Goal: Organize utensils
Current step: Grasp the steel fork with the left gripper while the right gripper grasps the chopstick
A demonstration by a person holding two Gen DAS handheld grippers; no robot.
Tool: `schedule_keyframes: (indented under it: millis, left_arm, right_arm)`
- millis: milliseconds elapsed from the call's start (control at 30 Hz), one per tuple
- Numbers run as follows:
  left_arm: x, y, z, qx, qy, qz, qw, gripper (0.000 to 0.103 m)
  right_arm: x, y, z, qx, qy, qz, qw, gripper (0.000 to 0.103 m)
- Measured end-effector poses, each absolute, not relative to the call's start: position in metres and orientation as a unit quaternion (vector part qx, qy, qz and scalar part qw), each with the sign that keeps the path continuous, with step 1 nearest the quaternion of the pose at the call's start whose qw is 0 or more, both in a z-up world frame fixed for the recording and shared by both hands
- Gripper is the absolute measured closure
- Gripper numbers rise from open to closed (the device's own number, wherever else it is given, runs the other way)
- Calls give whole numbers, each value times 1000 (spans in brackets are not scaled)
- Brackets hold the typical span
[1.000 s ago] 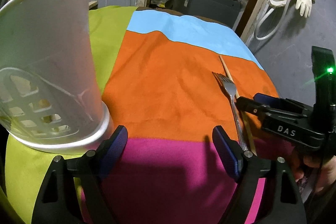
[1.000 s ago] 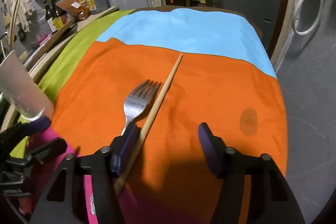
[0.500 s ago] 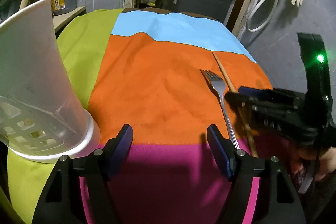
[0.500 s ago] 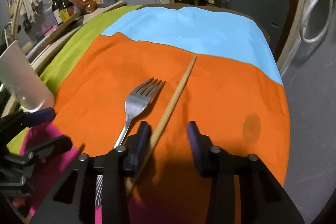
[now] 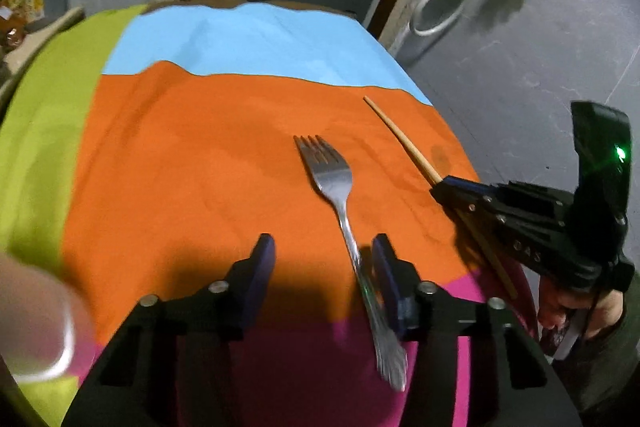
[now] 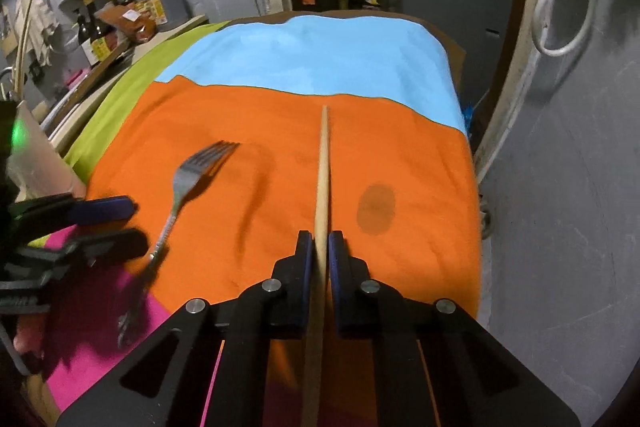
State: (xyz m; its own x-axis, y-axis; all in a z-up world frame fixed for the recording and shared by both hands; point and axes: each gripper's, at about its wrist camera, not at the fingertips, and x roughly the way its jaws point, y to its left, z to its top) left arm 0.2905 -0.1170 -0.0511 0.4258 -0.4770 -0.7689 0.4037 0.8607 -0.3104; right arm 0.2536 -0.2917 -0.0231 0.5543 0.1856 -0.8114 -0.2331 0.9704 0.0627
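On striped cloth [image 6: 248, 131], right tongs [image 6: 319, 247] clenched on chopstick [image 6: 322, 163], left tongs [image 5: 322, 267] released around fork [image 5: 330, 179], grey walls

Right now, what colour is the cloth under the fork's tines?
Orange, under the fork; clearest in the left wrist view.

Fork [image 5: 329, 174]: bright metal, glossy, smooth. Chopstick [image 6: 322, 163]: pale wood, matt and plain. Cloth [image 5: 192, 155] over the tabletop: soft matt fabric in orange, blue, green and pink panels, faintly creased, with a dark stain. Fingers [image 6: 303, 259]: matt black plastic with blue rubbery-looking pads and shiny metal screw heads. Cup [image 6: 34, 163] at the left edge: translucent white plastic, smooth.
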Motion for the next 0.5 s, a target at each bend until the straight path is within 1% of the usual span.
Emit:
schedule_keyframes:
  millis: [100,233,333,500]
  left_arm:
    - [306,-122,-50,-39,468,-272,840,67]
    - [322,-126,-52,-50,476,-274,834,79]
    - [333,-124,-53,-78,490,-283,821,83]
    - [342,-124,-52,-95,505,-290,807,85]
  right_arm:
    - [259,-295,-27,-14,463,127,877,97]
    - [276,-293,-29,-10,466,126,876,97]
    - [292,-295,-30,14,477,128,870,97]
    - [308,-298,-30,51,489,128,862,97]
